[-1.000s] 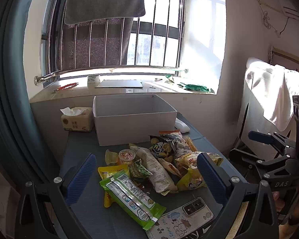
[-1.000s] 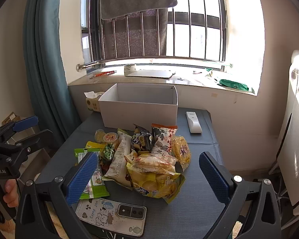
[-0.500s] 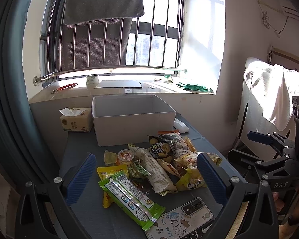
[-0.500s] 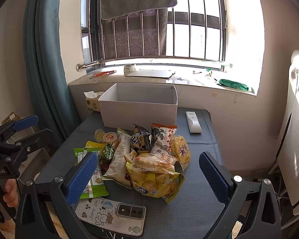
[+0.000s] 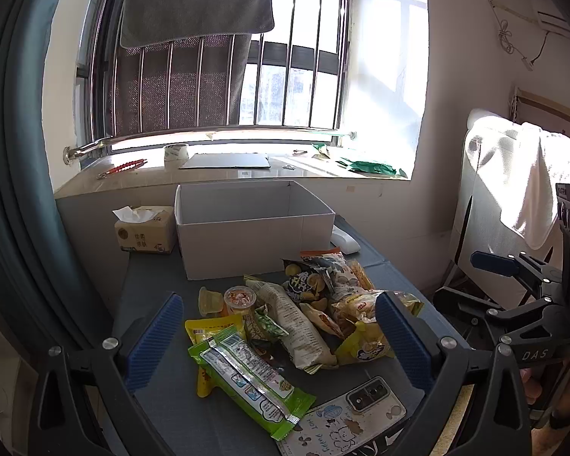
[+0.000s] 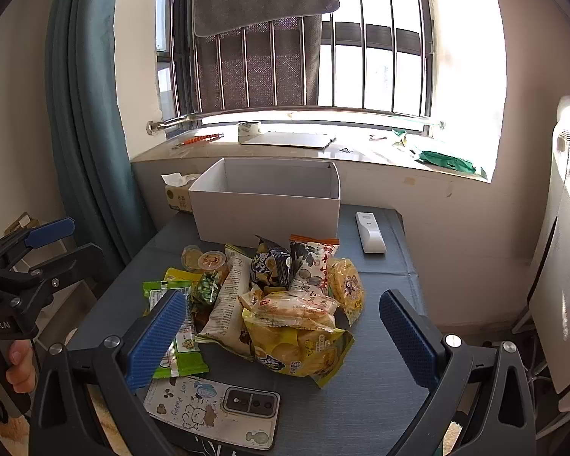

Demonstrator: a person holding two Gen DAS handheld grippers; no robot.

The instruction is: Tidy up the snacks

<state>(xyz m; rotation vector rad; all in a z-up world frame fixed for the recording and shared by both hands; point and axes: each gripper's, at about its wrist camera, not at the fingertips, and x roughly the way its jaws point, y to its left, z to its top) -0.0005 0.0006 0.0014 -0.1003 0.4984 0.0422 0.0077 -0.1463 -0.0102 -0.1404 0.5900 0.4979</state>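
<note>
- Grey surface (image 6: pixel 376 372): carries everything; nothing sorted yet, judging by the layout.
- White cardboard box (image 6: pixel 266 209): empty, just behind the pile; likely destination.
- Snack pile (image 6: pixel 277 296): loose, overlapping; best to lift the top yellow chip bag (image 6: pixel 296 345) first, pinching a crimped edge.
- Left tool (image 5: pixel 277 338), right tool (image 6: pixel 281 338): spread wide, holding nothing.
</note>
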